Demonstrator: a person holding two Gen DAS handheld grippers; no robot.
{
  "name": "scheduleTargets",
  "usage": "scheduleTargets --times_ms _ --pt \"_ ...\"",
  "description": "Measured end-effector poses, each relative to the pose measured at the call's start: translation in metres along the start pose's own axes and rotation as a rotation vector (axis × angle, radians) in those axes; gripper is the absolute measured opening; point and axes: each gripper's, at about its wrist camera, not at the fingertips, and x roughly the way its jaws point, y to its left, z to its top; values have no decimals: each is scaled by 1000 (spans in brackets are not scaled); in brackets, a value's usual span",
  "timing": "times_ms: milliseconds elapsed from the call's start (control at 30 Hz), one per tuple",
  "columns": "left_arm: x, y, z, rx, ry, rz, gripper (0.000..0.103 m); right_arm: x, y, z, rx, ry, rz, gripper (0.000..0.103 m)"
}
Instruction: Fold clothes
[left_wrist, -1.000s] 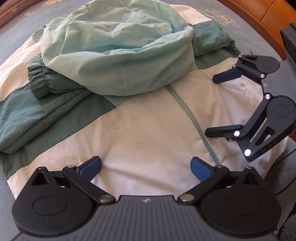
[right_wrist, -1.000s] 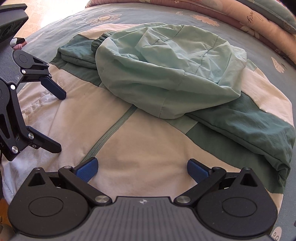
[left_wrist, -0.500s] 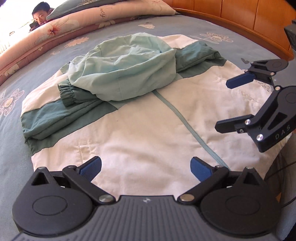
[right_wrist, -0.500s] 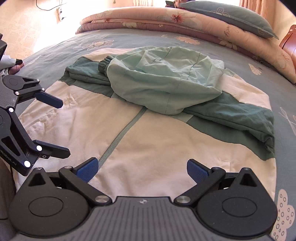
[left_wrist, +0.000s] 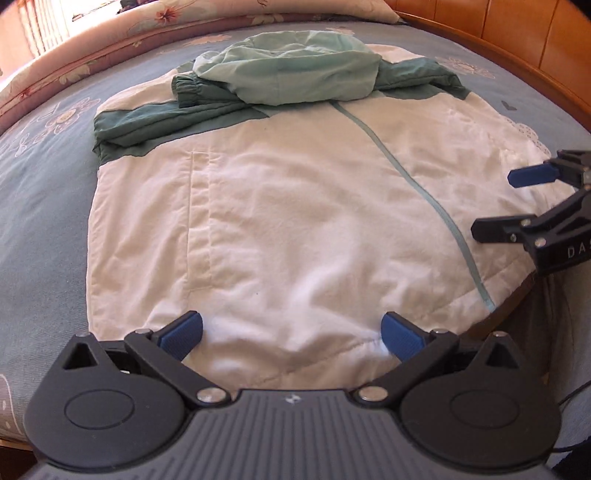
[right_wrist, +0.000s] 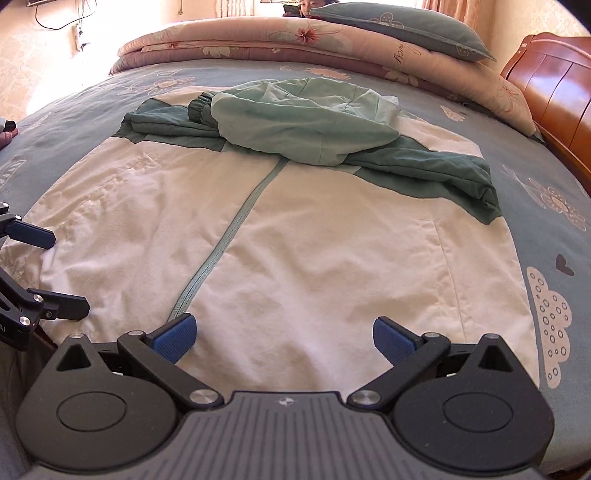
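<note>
My left fingers (left_wrist: 291, 332) spread apart over the white jacket (left_wrist: 295, 221) hem at lower frame, my right fingers (right_wrist: 284, 334) likewise apart, mint hood (right_wrist: 306, 122) folded at upper centre, blue bed (right_wrist: 546, 177) beneath

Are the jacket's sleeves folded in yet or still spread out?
Folded in: both dark green sleeves lie across the chest of the jacket, with the hood laid over them.
</note>
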Motion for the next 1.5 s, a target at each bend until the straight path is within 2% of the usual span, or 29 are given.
scheduleTargets --times_ms 100,167,233,333,433,500,567,633,700,767,833,967,1133,1233,1267,1333,1433,1500 --pt "-8 -6 -4 77 20 41 102 -6 -2 0 10 -11 8 103" --pt "-20 -9 -1 116 -28 68 102 -12 -2 4 2 -29 12 103" --pt "-27 -19 -1 216 -77 107 102 -17 0 10 -32 -60 15 103" --pt "-14 -33 -4 306 -58 169 102 -22 5 18 -90 -97 16 103" --pt "5 -34 -11 271 38 136 102 -19 9 19 -121 -97 23 103" --pt "8 -43 -21 330 55 155 102 -19 12 16 -158 -92 39 103" --pt "-2 -50 -26 390 52 117 101 -20 14 13 -206 -93 43 103" --pt "-26 -55 -28 454 -61 71 101 -22 15 12 -222 -97 47 103" --pt "-42 -61 -30 545 -168 64 101 -23 15 12 -225 -103 50 103" --pt "-43 -65 -30 592 -199 43 101 -22 14 14 -202 -106 60 103" --pt "-28 -65 -26 566 -138 2 101 -19 14 14 -175 -107 71 103" --pt "-8 -57 -29 436 -37 -79 100 -14 16 11 -155 -105 98 103" --pt "-18 -51 -31 389 58 -260 100 -8 15 8 -193 -88 99 103" --pt "-31 -56 -28 451 -44 -129 100 -5 16 12 -212 -86 95 103" --pt "-35 -61 -26 502 -96 -62 100 -6 17 14 -217 -91 95 103" --pt "-36 -71 -26 609 -160 11 100 -6 17 17 -218 -96 102 103" --pt "-29 -96 -41 840 -222 55 100 -7 15 20 -202 -97 114 103" --pt "-19 -112 -52 975 -250 57 100 -7 12 21 -181 -94 121 103"
